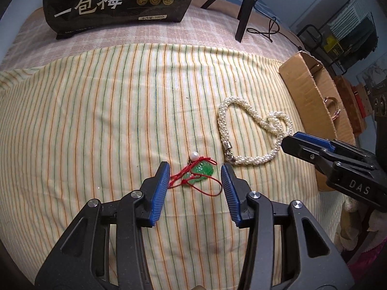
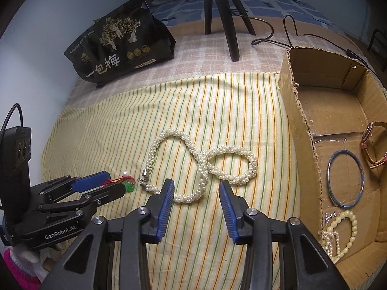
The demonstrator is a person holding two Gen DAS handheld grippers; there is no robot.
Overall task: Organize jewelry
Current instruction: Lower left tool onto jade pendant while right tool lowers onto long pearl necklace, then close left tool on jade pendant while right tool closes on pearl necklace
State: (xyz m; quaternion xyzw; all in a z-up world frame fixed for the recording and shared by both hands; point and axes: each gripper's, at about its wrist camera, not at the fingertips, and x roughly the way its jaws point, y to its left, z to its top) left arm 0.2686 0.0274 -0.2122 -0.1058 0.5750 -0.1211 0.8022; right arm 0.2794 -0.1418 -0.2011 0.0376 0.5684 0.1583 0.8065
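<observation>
A green pendant on a red cord (image 1: 199, 172) with a white bead lies on the striped cloth (image 1: 96, 120). My left gripper (image 1: 195, 172) is open, with one finger on each side of the pendant. It also shows in the right wrist view (image 2: 128, 185), beside the left gripper (image 2: 106, 183). A white pearl necklace (image 2: 203, 164) lies looped on the cloth; it also shows in the left wrist view (image 1: 254, 133). My right gripper (image 2: 196, 189) is open just above the near part of the necklace, and shows from the side in the left wrist view (image 1: 291, 140).
A cardboard box (image 2: 304, 125) stands at the right, holding a blue bangle (image 2: 345, 178), a rose-gold bangle (image 2: 373, 145) and pale bead bracelets (image 2: 341, 234). A black snack bag (image 2: 121, 46), black stand legs (image 2: 232, 31) and a cable (image 2: 278, 36) are at the back.
</observation>
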